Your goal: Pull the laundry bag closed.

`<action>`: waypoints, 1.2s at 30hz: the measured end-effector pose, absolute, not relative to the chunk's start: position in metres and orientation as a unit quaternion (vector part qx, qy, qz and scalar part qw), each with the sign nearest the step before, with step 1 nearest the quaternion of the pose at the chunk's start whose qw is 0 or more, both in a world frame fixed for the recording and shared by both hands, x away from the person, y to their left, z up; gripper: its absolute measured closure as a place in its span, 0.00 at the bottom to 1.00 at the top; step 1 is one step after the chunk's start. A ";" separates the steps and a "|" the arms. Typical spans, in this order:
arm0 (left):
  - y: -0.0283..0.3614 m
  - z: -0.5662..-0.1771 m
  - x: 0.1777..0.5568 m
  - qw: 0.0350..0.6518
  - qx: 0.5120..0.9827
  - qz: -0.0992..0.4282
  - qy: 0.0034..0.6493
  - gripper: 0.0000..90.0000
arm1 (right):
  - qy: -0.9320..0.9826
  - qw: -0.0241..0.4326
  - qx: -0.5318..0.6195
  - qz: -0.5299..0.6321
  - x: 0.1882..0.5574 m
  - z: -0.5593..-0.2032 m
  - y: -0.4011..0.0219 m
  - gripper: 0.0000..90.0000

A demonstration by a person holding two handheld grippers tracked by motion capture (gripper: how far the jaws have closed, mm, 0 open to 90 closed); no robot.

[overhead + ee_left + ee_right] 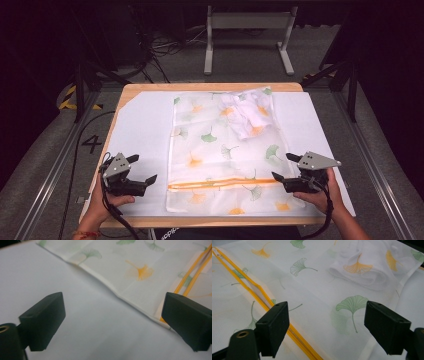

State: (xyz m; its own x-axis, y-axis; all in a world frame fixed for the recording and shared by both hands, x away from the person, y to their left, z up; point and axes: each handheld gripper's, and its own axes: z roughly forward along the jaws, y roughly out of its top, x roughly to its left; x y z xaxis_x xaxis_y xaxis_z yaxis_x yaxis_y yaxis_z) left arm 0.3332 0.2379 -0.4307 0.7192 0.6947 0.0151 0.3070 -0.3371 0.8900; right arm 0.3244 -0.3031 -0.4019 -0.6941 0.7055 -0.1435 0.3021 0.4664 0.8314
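Mesh bag (220, 150) flanked near the table's (140, 125) front edge.
Left gripper (141, 170) and right gripper (284, 167) are held with jaws apart; the orange zipper (220, 183), seemingly part-open, probably gets grasped next.

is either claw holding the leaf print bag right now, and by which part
Nothing is held. The left claw is open beside the bag's left edge, and the right claw is open over its right edge near the orange zipper.

A white cloth bundle (247, 120) shows only dimly through the mesh laundry bag (210, 150); its kind cannot be told, and the bag's orange zipper (262, 302) runs off-frame.
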 end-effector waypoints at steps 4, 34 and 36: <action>0.233 -0.424 0.324 0.488 0.788 0.207 0.312 0.07 | 0.818 0.237 0.311 0.421 0.324 -0.402 -0.306 0.24; 0.182 -0.449 0.287 0.418 0.880 0.119 0.191 0.96 | 0.899 0.119 0.129 0.401 0.354 -0.398 -0.151 0.82; 0.177 -0.451 0.289 0.407 0.885 0.124 0.189 0.96 | 0.906 0.107 0.104 0.396 0.356 -0.397 -0.129 0.85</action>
State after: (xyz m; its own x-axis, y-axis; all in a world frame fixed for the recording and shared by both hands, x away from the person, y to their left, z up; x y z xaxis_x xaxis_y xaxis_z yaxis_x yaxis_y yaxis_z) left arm 0.2887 0.1771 -0.4508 0.8976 0.4358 0.0660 0.2333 -0.5969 0.7676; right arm 0.3557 -0.1286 -0.3970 -0.9553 0.2734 -0.1123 0.1036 0.6655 0.7392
